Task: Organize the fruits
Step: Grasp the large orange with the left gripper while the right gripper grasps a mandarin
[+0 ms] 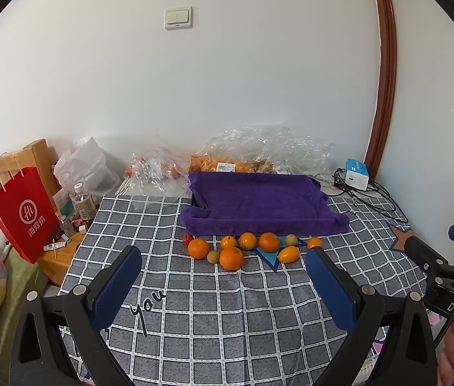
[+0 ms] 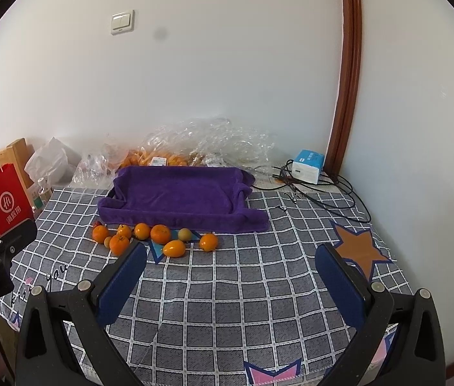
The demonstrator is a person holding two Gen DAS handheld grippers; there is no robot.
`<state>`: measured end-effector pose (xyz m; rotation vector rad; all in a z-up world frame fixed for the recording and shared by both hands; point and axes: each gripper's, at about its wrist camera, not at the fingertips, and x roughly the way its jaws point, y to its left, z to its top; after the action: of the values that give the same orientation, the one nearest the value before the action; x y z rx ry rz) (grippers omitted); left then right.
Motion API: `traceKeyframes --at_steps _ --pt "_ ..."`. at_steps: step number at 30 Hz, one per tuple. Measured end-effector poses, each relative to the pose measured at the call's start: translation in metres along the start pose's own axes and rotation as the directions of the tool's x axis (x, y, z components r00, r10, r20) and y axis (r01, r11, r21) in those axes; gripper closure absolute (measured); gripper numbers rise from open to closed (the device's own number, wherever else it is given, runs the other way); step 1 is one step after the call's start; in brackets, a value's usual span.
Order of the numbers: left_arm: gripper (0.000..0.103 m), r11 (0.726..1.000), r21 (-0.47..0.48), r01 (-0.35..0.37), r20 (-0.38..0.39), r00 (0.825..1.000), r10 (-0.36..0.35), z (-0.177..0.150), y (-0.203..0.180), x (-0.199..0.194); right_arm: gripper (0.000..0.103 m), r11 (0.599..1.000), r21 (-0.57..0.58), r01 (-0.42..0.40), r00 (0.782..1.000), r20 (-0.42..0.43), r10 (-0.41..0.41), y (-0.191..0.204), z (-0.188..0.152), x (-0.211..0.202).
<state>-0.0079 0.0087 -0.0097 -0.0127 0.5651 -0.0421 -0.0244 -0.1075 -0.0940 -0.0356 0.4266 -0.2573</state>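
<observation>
Both tools were spread wide and empty: the left gripper (image 1: 223, 268) hung low over the grey checked cloth (image 1: 227, 315) short of the fruit, and the right gripper (image 2: 231, 265) hovered likewise, off to the right of the fruit. The loose fruit lay in a cluster on the cloth just in front of the purple towel-lined tray (image 2: 178, 197), touching or nearly touching one another: several round oranges, among them a large front orange (image 1: 231, 258), an oval yellow-orange fruit (image 1: 288, 254), a lone orange (image 2: 208, 242) at the cluster's right end, two small greenish-brown fruits (image 1: 213, 256) and a small red fruit (image 1: 187, 239) at the left end. The tray held nothing, so the sorting looked barely begun. A sensible start would be an outlying piece, such as the lone orange for the right tool, approached with the pads straddling its widest part and closed gently, since round fruit rolls and neighbours could be nudged. The tray's rigid sides were hidden under the towel, so its depth was unclear. Behind the tray, crumpled clear plastic bags (image 1: 268, 148) held more orange fruit, too blurred to count. What kind the small greenish-brown fruits were could not be made out.
</observation>
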Motion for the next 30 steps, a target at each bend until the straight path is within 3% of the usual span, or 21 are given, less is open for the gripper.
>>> traceKeyframes --at_steps 9,20,26,27,30 --pt "0.0 1.0 -0.01 -0.005 -0.03 1.0 0.004 -0.007 0.004 0.026 0.0 1.0 -0.029 0.002 0.999 -0.033 -0.003 0.007 -0.007 0.022" --pt "0.0 0.999 -0.049 -0.024 -0.126 0.992 0.018 -0.025 0.026 0.082 0.001 1.0 0.015 -0.016 0.994 -0.106 0.018 0.007 -0.02 0.09" --pt "0.005 0.997 -0.059 -0.043 -0.196 0.98 0.03 -0.035 0.034 0.119 0.01 0.999 -0.011 -0.043 0.973 -0.226 0.04 0.008 -0.033 0.138" --pt "0.011 0.998 -0.06 -0.036 -0.215 0.976 0.023 -0.037 0.036 0.127 0.013 0.999 -0.017 -0.051 0.968 -0.247 0.046 0.008 -0.035 0.146" --pt "0.012 0.999 -0.046 -0.03 -0.243 0.97 0.018 -0.04 0.04 0.142 0.025 0.997 -0.032 -0.066 0.957 -0.286 0.054 0.01 -0.039 0.166"
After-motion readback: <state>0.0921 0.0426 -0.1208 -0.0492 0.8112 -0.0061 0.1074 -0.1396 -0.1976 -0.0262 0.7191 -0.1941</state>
